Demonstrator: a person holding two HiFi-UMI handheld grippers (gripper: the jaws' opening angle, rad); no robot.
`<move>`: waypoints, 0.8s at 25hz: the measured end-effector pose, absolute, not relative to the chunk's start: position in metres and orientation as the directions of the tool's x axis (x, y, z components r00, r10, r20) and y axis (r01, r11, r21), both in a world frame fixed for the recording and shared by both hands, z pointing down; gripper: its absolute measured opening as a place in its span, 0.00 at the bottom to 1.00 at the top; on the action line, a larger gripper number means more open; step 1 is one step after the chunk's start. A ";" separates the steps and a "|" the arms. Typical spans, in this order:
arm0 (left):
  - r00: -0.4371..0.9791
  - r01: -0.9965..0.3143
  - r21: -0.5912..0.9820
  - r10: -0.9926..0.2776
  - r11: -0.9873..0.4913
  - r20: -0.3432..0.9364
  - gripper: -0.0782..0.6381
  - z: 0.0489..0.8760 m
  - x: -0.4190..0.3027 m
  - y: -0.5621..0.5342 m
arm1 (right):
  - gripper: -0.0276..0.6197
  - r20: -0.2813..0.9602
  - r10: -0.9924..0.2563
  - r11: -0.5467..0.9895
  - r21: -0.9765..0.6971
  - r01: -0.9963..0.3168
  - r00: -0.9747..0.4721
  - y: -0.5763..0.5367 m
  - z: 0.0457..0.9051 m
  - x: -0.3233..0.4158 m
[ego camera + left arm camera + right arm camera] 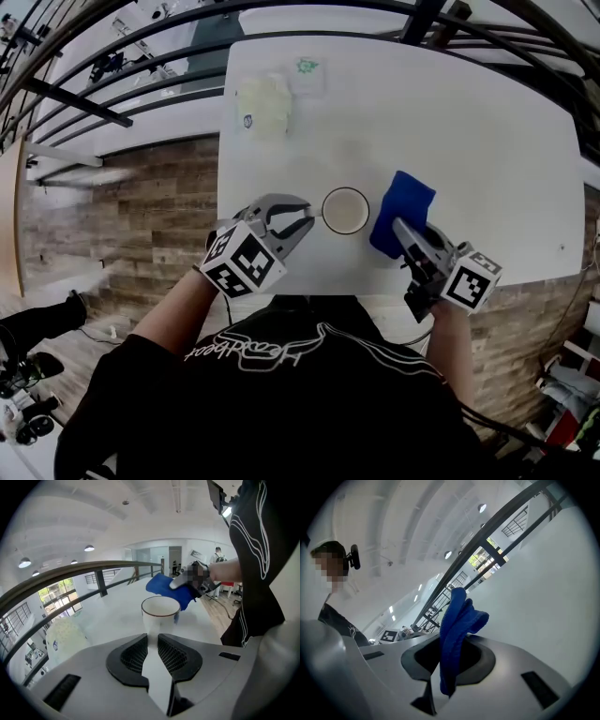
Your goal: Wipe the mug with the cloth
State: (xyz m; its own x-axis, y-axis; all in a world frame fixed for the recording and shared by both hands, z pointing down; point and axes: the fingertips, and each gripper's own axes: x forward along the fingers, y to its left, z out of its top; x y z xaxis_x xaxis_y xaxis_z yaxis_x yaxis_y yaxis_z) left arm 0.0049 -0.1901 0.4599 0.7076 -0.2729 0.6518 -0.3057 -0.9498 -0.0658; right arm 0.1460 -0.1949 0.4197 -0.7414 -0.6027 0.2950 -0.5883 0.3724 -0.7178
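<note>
A white mug (345,210) with a dark rim stands on the white table (487,159) near its front edge. My left gripper (307,218) reaches it from the left, its jaws closed on the mug's handle. In the left gripper view the mug (161,611) stands upright just past the left gripper (152,641), the white handle running between the pads. To the right of the mug my right gripper (404,232) is shut on a blue cloth (403,208). The cloth (457,630) hangs bunched between the right gripper's (450,665) jaws and is also seen beyond the mug (161,585).
A pale yellow bundle (263,105) and a small white packet with green print (307,73) lie at the table's far left. A dark railing (141,89) runs along the left and far sides. The table's front edge is close to my body.
</note>
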 end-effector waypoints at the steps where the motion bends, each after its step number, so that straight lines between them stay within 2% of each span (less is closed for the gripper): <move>1: 0.702 -0.307 -0.075 -0.279 -0.949 0.655 0.20 0.459 0.004 -0.192 | 0.14 0.280 -0.602 0.385 -0.719 -0.579 -0.748 -0.196 0.414 0.147; 11: 0.655 -0.333 -0.144 -0.338 -0.932 0.675 0.20 0.459 0.000 -0.214 | 0.14 0.210 -0.538 0.456 -0.742 -0.491 -0.817 -0.207 0.406 0.128; 20: 0.658 -0.378 -0.128 -0.363 -0.917 0.660 0.20 0.455 -0.003 -0.216 | 0.14 0.235 -0.476 0.456 -0.758 -0.466 -0.848 -0.215 0.420 0.114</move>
State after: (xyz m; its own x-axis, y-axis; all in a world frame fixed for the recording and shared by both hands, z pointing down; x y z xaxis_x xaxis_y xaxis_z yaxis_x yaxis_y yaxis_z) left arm -0.0034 -0.2161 0.4550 0.6580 -0.3632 0.6597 -0.3782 -0.9169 -0.1275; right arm 0.1137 -0.2147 0.4203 -0.8478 -0.4756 0.2346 -0.4658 0.4565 -0.7580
